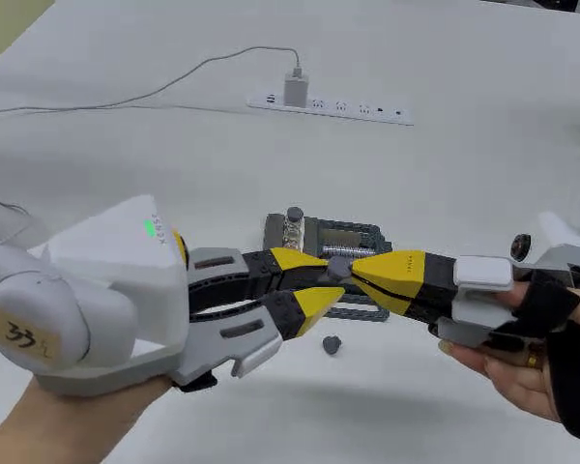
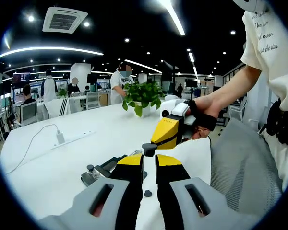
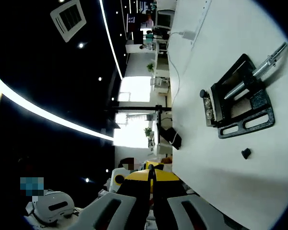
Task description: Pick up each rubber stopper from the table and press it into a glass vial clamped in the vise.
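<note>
- Step in hand: carrying one rubber stopper (image 1: 338, 267) to the vise (image 1: 353, 240). Judged as mid-transfer, since the stopper is held in the air above the table (image 1: 464, 174), on the near-edge side of the vise.
- Right tongs (image 1: 358, 272): the jaws are closed to a point on the rubber stopper, which sits at their very tip. The left gripper view shows this most plainly.
- Left tongs (image 2: 149, 160): the jaws are parted by a narrow gap with nothing between them. Their tips lie just beside the held stopper; whether they touch it cannot be told.
- The vise stands on the table between the near edge and the power strip (image 1: 329, 104), which lies toward the far edge.
- A glass vial (image 1: 294, 232) stands upright at the end of the vise toward the table's left edge, with a seated stopper (image 1: 295, 213) already on top.
- The right gripper view suggests a second, open vial beside it, but it is too small to confirm.
- A loose stopper (image 1: 332, 344) lies on the table near the vise, on the near-edge side, apart from both tongs.
- Next move, as a judgement:
  - Turn the plug end downward, using the left tongs to steady or correct it if needed.
  - Centre it over an open vial mouth.
  - Press straight down, because an off-axis push risks stressing the glass.
</note>
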Motion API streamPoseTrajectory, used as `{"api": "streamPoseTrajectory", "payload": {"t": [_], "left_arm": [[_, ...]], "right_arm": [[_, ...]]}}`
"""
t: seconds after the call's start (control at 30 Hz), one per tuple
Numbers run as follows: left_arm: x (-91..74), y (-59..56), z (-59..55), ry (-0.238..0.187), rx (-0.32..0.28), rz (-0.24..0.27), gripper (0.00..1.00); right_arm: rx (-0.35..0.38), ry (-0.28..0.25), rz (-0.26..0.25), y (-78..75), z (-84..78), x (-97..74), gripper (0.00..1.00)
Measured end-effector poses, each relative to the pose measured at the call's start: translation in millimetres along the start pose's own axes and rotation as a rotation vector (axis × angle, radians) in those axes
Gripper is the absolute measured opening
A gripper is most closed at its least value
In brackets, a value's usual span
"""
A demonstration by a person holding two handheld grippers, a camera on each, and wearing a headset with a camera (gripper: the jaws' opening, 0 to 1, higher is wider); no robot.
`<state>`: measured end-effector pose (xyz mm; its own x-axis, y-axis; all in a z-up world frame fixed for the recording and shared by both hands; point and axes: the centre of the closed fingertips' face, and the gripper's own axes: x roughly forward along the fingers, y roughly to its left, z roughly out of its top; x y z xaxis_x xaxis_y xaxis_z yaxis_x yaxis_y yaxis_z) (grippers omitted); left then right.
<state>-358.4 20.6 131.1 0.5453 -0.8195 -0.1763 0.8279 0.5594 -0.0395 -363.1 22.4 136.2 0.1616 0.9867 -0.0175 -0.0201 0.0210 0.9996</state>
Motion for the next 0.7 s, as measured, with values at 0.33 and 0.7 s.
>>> {"api": "streamPoseTrajectory", "payload": {"t": [0.33, 0.7], "left_arm": [[-0.3, -1.7, -0.1, -0.003, 0.007, -0.003, 0.06], [-1.5, -3.9, -2.1, 0.001, 0.012, -0.010, 0.05]], "right_arm": [[0.012, -0.002, -0.011, -2.6, -3.3, -0.8, 0.00], [0.039, 0.001, -0.006, -5.5, -4.2, -1.5, 0.00]]}}
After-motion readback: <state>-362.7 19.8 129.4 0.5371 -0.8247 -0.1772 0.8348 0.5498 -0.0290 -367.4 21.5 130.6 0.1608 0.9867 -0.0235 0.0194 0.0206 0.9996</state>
